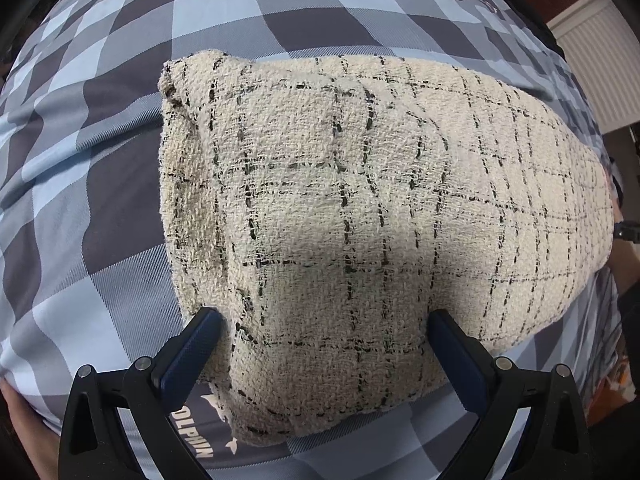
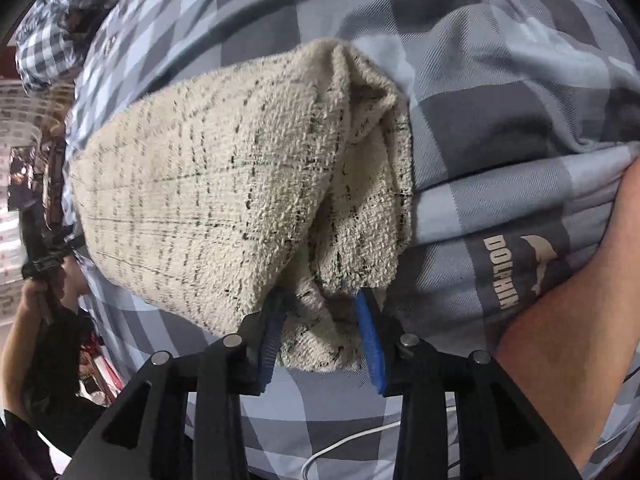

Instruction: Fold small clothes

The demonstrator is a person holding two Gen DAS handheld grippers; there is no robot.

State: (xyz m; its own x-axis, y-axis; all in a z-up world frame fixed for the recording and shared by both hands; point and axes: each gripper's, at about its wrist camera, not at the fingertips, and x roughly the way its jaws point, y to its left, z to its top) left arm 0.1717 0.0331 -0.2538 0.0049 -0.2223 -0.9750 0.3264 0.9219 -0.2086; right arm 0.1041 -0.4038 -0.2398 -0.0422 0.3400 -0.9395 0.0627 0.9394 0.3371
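Hovering over the cream tweed garment point(image 1: 340, 200), already doubled on the checked bedsheet point(image 1: 100, 160). My left gripper point(image 1: 324, 340) is spread wide, straddling the near edge, gripping nothing. My right gripper point(image 2: 320, 320) has bunched hem between its fingers, probably pinched, though the fabric hides the contact. Thick, floppy weave, light, not slippery: best taken at corners through every layer.
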